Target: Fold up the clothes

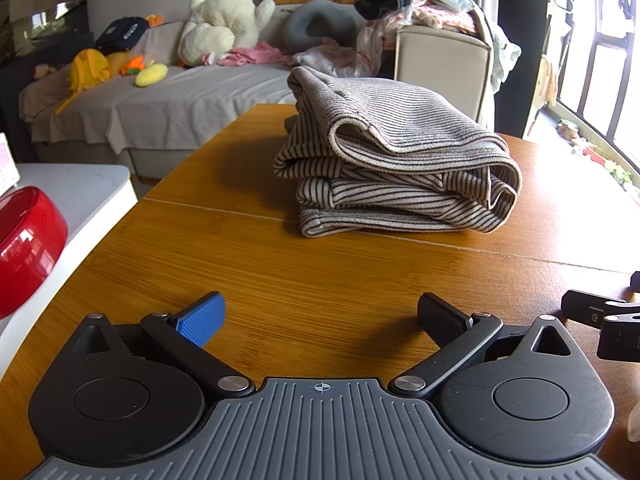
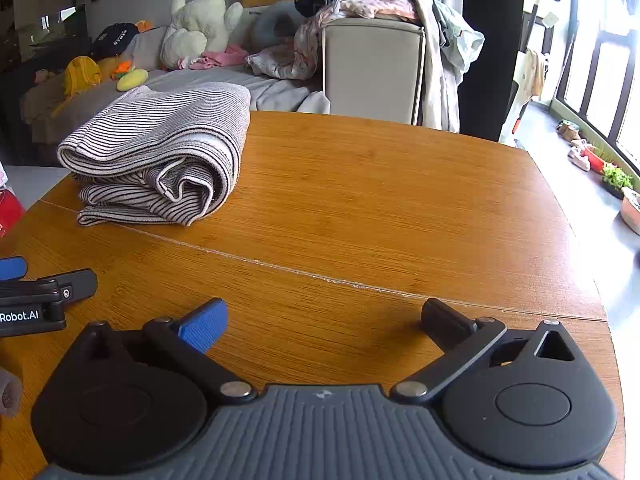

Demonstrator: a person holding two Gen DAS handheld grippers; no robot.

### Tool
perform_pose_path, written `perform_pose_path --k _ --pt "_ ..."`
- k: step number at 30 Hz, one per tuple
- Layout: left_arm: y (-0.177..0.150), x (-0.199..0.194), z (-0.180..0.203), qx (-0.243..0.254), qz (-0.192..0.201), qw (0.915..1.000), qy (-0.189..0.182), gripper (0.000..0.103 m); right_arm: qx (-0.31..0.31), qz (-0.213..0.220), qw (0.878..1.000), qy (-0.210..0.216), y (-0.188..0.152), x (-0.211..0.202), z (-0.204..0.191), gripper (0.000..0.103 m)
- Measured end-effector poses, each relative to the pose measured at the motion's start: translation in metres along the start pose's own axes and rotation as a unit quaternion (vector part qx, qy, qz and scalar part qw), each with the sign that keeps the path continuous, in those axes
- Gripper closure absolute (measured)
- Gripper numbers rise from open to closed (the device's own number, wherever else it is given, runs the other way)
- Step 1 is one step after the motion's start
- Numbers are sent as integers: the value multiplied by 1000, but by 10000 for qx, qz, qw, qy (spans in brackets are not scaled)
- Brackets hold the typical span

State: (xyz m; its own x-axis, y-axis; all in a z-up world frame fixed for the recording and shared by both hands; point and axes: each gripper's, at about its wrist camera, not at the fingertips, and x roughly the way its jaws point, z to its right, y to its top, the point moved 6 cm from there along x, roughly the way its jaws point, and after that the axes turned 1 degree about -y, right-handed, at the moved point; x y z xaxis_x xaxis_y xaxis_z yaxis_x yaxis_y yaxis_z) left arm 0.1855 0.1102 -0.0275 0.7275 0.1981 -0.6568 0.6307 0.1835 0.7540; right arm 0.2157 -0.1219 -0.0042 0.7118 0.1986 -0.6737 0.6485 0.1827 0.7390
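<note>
Both grippers, left (image 1: pixel 320 320) and right (image 2: pixel 324 324), gape empty; the folded striped garment (image 1: pixel 396 152) lies lengthwise away from them, thick rolled folds facing them, on the wooden table (image 1: pixel 280 280).

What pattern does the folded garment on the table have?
Thin dark stripes on a beige ground; the garment shows best in the left wrist view.

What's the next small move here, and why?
Probably pull both grippers back and go for another piece. The striped garment already lies folded in a stack on the wooden table, and the left gripper and right gripper are open, empty, well short of it.
</note>
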Motion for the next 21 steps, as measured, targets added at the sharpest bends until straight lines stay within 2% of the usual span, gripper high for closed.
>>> perform_pose_path --k 21 --pt "1 2 -1 -2 -2 10000 2 0 12 -6 10000 -33 2 2 0 0"
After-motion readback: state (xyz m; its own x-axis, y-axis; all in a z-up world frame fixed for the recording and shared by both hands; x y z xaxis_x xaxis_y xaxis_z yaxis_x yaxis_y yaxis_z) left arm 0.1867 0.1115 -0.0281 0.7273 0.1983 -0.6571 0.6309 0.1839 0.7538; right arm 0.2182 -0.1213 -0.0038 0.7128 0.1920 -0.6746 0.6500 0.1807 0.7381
